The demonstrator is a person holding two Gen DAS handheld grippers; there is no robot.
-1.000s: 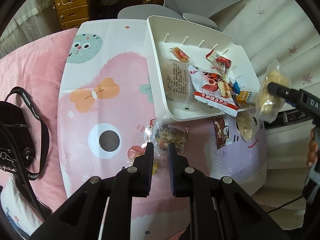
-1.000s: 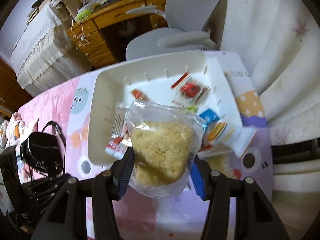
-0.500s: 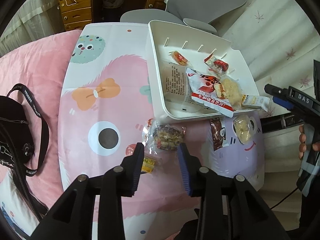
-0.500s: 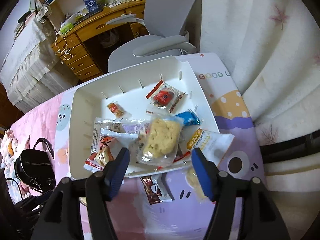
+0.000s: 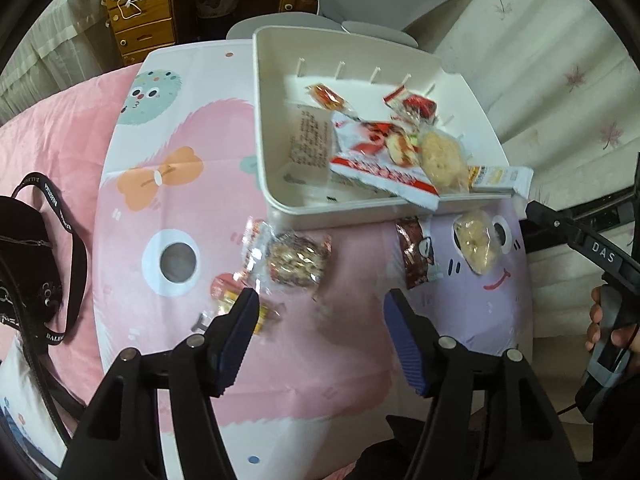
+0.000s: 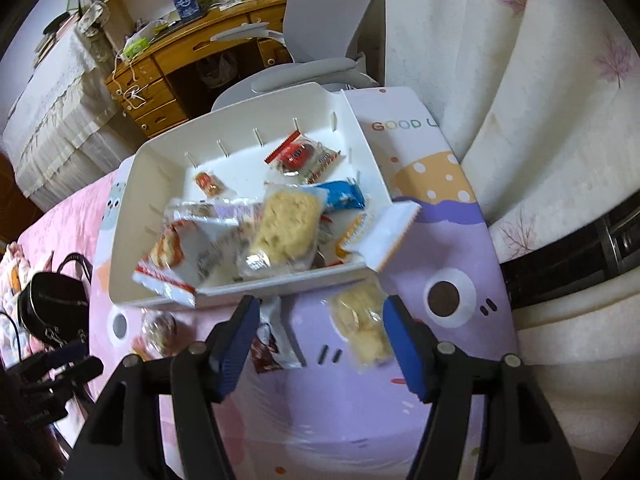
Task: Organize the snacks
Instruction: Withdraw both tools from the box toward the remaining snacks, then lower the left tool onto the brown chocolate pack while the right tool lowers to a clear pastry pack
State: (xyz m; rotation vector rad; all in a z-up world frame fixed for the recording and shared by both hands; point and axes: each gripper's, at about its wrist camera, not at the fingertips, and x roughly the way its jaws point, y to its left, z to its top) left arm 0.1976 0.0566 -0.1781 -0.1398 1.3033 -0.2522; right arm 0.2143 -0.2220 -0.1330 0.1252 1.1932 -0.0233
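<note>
left gripper [image 5: 318,312]: jaws opening, nothing between; over pink cloth near dark nut snack [image 5: 296,262]
tray [image 6: 132,208]: white, holds red packets and pale cracker pack [image 6: 286,228]
right gripper [image 6: 316,328]: jaws apart, empty; pale puff bag [image 6: 364,330] and brown packet [image 6: 272,346] lie on cloth beneath

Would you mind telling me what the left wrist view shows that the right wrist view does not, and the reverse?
Left wrist only: the open left claw, its jaws opening with nothing between them, and a small orange-yellow candy by its left finger. Right wrist only: the open right claw, a blue snack packet in the tray, and a desk shelf. Both share the white tray, the loose rice cracker, and the black bag.
</note>
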